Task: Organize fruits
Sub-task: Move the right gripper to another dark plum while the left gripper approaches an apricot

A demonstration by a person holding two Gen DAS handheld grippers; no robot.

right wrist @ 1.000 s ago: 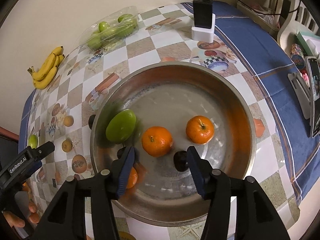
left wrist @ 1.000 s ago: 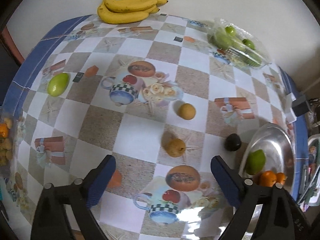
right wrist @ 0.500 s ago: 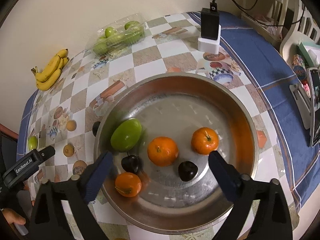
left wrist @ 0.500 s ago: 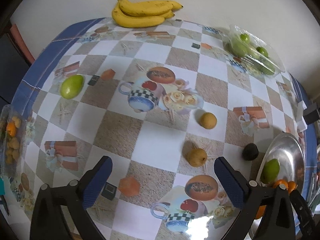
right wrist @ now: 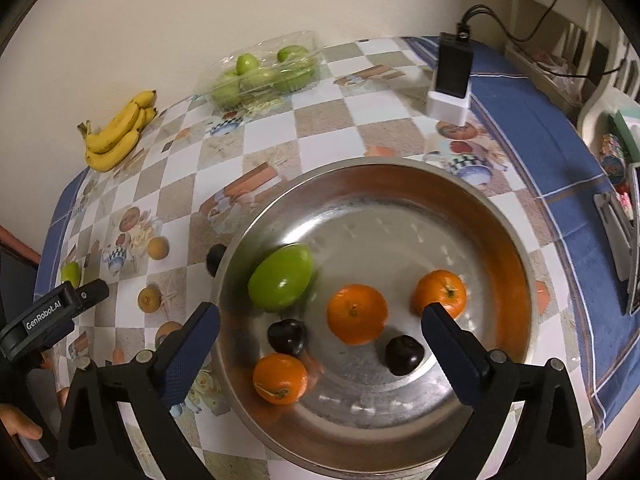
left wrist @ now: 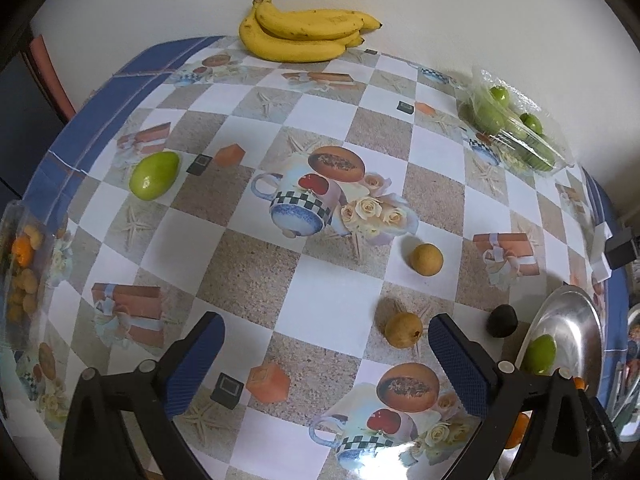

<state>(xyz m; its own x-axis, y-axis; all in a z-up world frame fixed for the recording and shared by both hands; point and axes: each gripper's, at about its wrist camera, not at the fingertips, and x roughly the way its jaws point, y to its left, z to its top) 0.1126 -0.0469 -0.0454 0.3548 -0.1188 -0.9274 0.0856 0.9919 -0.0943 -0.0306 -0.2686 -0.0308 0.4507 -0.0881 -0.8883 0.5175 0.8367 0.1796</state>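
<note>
Fruits untouched; both hand-held grippers gape empty.

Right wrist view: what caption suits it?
Open right gripper above round steel bowl holding three oranges, green mango, two dark plums.

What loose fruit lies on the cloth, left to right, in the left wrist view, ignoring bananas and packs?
Green mango → tan fruit with stem → round tan fruit → dark fruit beside the bowl.
</note>
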